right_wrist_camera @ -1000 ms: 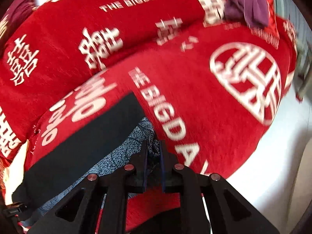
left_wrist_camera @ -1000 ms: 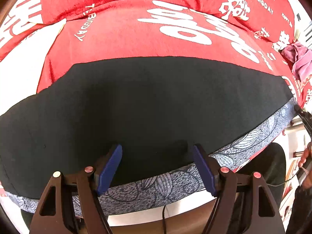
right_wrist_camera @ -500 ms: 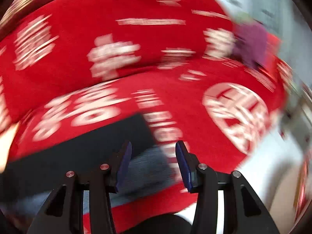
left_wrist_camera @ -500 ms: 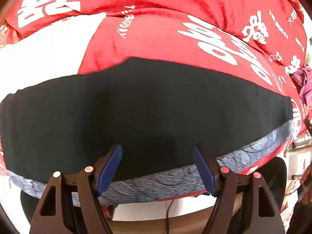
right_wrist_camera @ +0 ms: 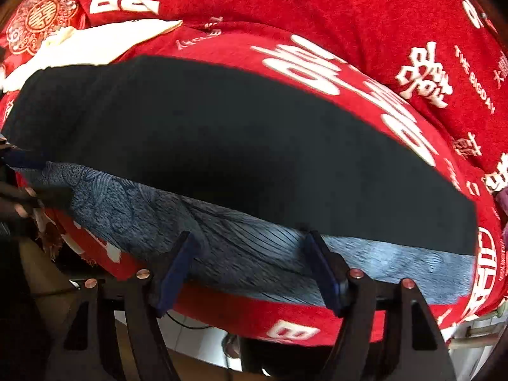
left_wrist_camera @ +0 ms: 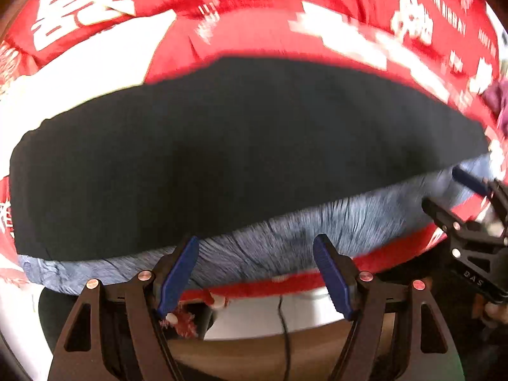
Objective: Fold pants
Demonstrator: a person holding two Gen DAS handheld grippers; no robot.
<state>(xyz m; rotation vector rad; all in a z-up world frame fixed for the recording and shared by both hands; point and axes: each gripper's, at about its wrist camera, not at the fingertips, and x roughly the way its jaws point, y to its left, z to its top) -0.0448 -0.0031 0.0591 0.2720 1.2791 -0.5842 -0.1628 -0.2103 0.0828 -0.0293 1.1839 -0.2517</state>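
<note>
The pants [left_wrist_camera: 247, 146] lie flat across a red cloth with white lettering. They show as a wide black panel with a blue-grey patterned layer [left_wrist_camera: 317, 231] along the near edge. They also fill the right wrist view [right_wrist_camera: 254, 158], with the patterned layer [right_wrist_camera: 254, 247] nearest me. My left gripper [left_wrist_camera: 257, 273] is open and empty just in front of the near edge. My right gripper [right_wrist_camera: 250, 270] is open and empty over the patterned strip. It also shows at the right edge of the left wrist view [left_wrist_camera: 457, 197].
The red cloth [right_wrist_camera: 381, 31] covers the whole surface and hangs over the near edge. A white patch [left_wrist_camera: 95, 73] lies at the far left. A purple cloth [left_wrist_camera: 501, 108] sits at the far right. Floor and a cable [left_wrist_camera: 285, 333] show below the edge.
My right gripper has let go of the pants' corner, opened, and swung left to face the pants' middle. My left gripper stayed open and drew back a little toward the near edge.
</note>
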